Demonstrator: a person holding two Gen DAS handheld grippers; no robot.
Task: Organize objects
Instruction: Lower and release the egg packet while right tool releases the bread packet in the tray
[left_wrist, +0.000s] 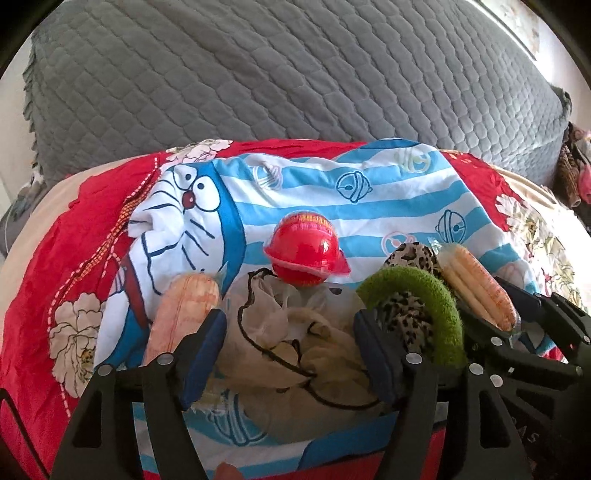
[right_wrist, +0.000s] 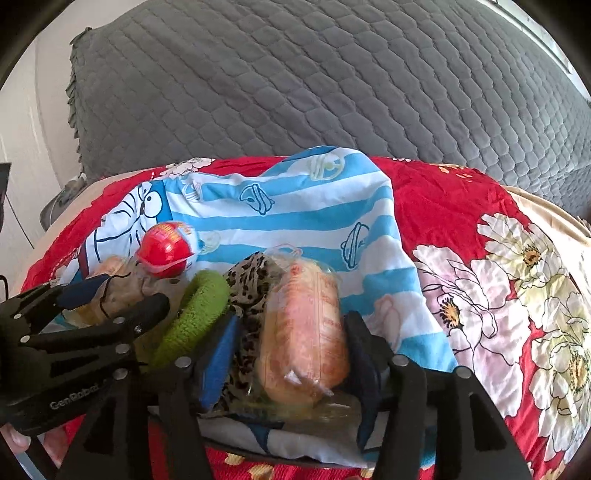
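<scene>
My left gripper (left_wrist: 290, 350) stands open around a beige drawstring pouch (left_wrist: 303, 332) that lies between its blue pads. Beside its left finger lies a wrapped orange snack pack (left_wrist: 184, 314). A red ball capsule (left_wrist: 304, 254) sits just beyond the pouch. A green fuzzy ring (left_wrist: 432, 299) and a leopard-print cloth (left_wrist: 410, 254) lie to the right. My right gripper (right_wrist: 293, 354) is open, with a second wrapped snack pack (right_wrist: 303, 332) between its fingers and a gap at the left pad. The green ring (right_wrist: 195, 310), leopard cloth (right_wrist: 251, 273) and red capsule (right_wrist: 166, 251) lie to its left.
Everything rests on a blue-and-white striped cartoon cloth (left_wrist: 295, 184) spread over a red floral quilt (right_wrist: 480, 277). A grey quilted cover (left_wrist: 258, 74) rises behind. The left gripper (right_wrist: 125, 295) crowds the right wrist view's left side, and a person's fingertips (right_wrist: 14, 439) show at its lower left.
</scene>
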